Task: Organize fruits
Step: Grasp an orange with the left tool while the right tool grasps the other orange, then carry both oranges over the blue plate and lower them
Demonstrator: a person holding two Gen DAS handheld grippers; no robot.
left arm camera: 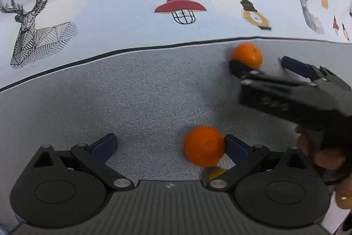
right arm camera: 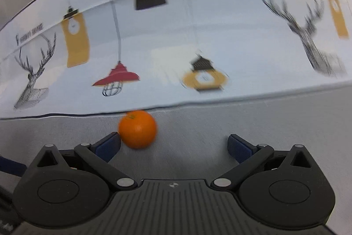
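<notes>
2 oranges sit on the grey cloth [left arm camera: 143,91]: the near orange [left arm camera: 204,146] touches the wide-spread left gripper's [left arm camera: 170,145] right finger; the far orange [right arm camera: 137,128], perhaps touching, sits beside the wide-spread right gripper's [right arm camera: 173,145] left finger.

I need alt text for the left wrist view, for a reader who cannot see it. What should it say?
The open left gripper frames a near orange on grey cloth, the fruit against its right finger. Farther back, the open right gripper reaches toward a second orange near a wall printed with deer and lamps.
</notes>
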